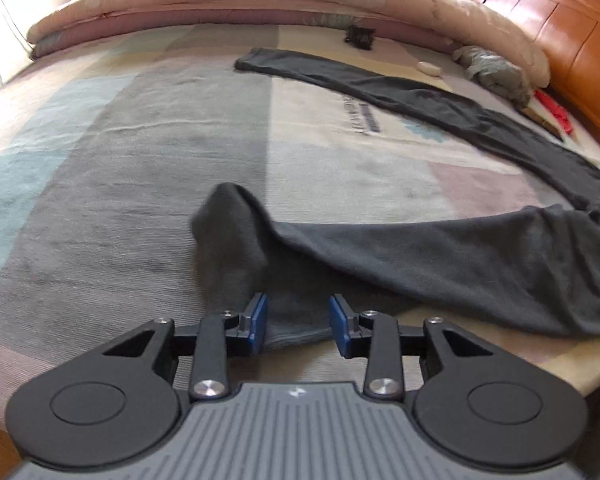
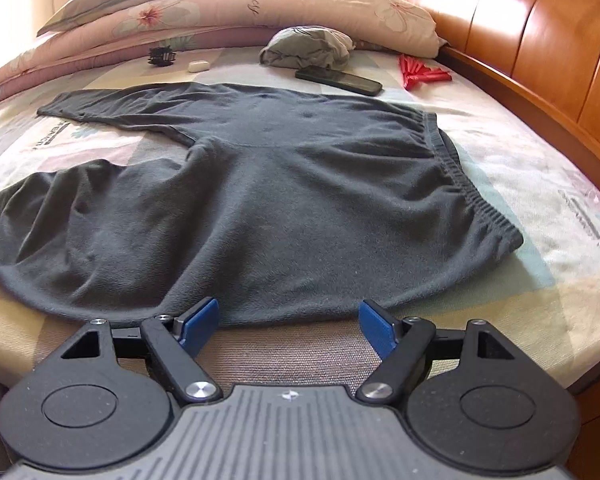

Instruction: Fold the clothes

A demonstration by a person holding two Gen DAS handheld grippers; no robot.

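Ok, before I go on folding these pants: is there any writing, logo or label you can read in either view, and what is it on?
Nothing reads cleanly.
Cursive word on the floral quilt: looks like "beauty", uncertain.
Dark block lettering printed on the bedsheet, beside the grey pants: blurred, unreadable.
The same sort of print on the sheet near the headboard side: too distorted to read.
Small white emblem on each gripper body: a mark, not text.
Phone: screen dark, no text.

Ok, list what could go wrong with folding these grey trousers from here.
1. The left gripper stands open around the bunched leg cuff; closing there may catch only one layer, skewing the fold.
2. The phone lies at the trousers' far edge, so a swept leg could drag it.
3. The right gripper is open just short of the near hem and could pinch the bedsheet too.
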